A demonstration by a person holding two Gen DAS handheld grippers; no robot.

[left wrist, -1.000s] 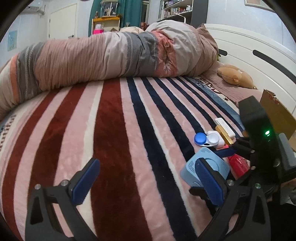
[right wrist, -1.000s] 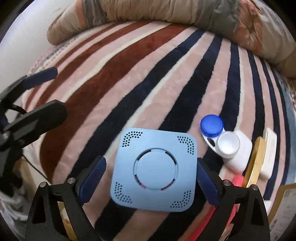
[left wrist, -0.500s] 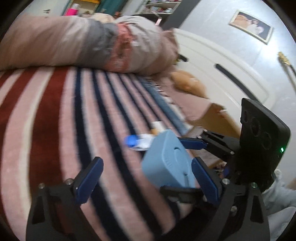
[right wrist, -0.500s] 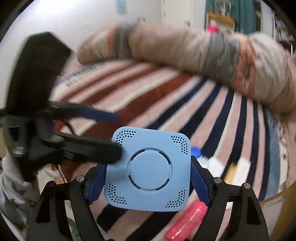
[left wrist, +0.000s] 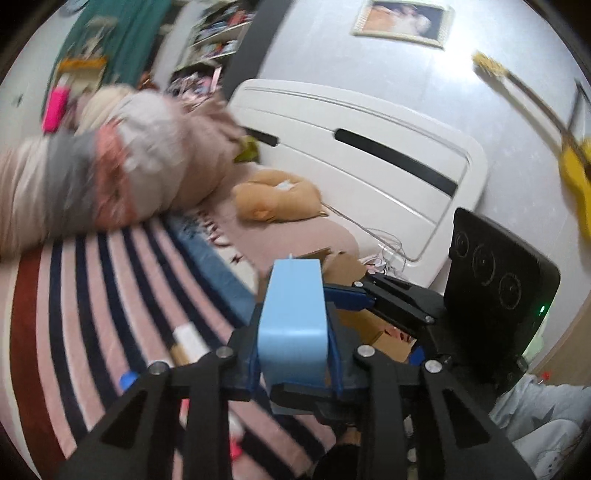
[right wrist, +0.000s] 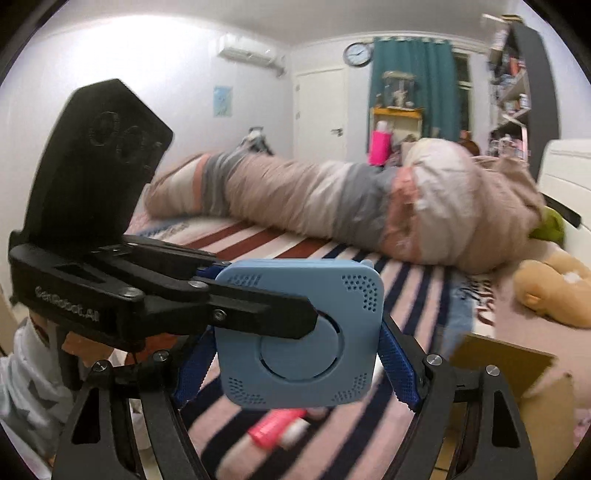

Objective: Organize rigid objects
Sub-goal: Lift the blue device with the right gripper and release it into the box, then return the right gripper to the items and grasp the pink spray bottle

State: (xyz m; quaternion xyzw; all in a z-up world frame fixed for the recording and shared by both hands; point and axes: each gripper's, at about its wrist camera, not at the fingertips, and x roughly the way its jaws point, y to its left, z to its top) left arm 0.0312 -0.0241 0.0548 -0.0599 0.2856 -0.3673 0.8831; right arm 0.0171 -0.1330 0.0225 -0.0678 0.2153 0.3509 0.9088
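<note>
Right wrist: both grippers (right wrist: 295, 354) (left wrist: 293, 363) clamped on smooth rounded-square blue plastic box (right wrist: 301, 334), above fuzzy striped blanket (right wrist: 410, 428).

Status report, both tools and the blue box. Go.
Left tool and right tool both shut on blue box. Box held above striped blanket. Cardboard box close right; nothing blocking.

From my remote station I see a bedroom: a pink, red and navy striped blanket (left wrist: 92, 295) on the bed, a white headboard (left wrist: 369, 155), teal curtains (right wrist: 410, 81), a white door (right wrist: 321, 114), a round wall clock (right wrist: 357, 54) and a framed picture (left wrist: 402, 20).
</note>
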